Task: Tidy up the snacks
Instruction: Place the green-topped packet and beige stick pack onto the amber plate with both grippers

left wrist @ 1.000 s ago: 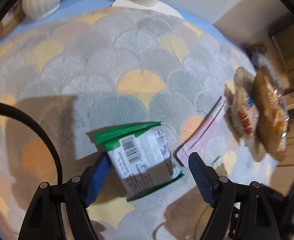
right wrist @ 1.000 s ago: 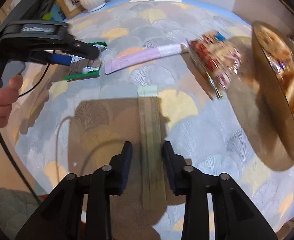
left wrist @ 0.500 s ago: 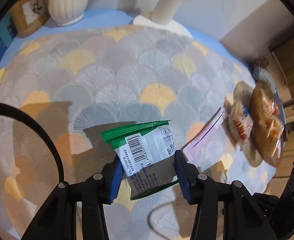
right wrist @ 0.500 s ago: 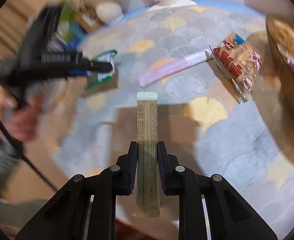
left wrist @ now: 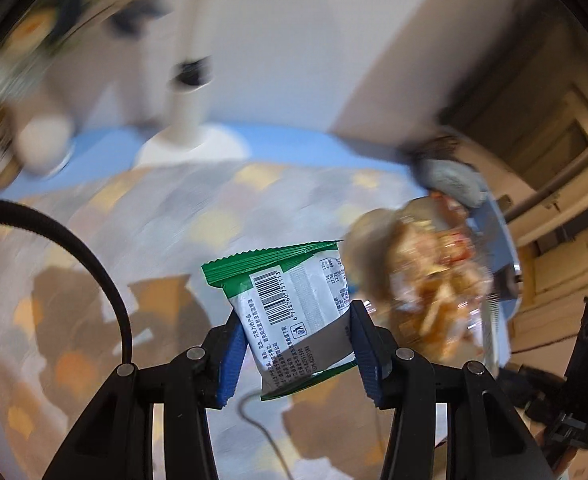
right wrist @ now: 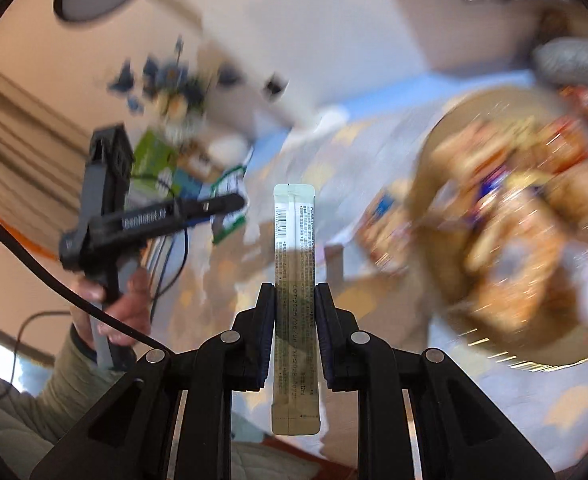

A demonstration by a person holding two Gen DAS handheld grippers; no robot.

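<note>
My left gripper (left wrist: 296,334) is shut on a green and white snack packet (left wrist: 294,312), barcode side up, held in the air above the patterned tablecloth (left wrist: 133,216). The right gripper (right wrist: 294,312) is shut on a long pale stick sachet (right wrist: 295,280), which points away from me and is lifted off the table. A round basket (right wrist: 426,184) heaped with wrapped snacks (right wrist: 534,216) lies to the right in the right wrist view. The same heap of snacks (left wrist: 434,280) appears right of the green packet in the left wrist view. In the right wrist view the left gripper (right wrist: 229,204) shows at left with the green packet (right wrist: 225,208), held by a hand (right wrist: 121,308).
A white lamp base (left wrist: 191,148) and a pale round ornament (left wrist: 45,144) stand at the table's far edge. A grey object (left wrist: 450,180) lies behind the basket. Boxes and small items (right wrist: 161,160) crowd the far left. A black cable (left wrist: 105,280) loops at left. Both views are motion blurred.
Both grippers closed on their items and lifted them off the table: the left took the green packet, the right the stick sachet. Both views swung up and towards the snack basket.
</note>
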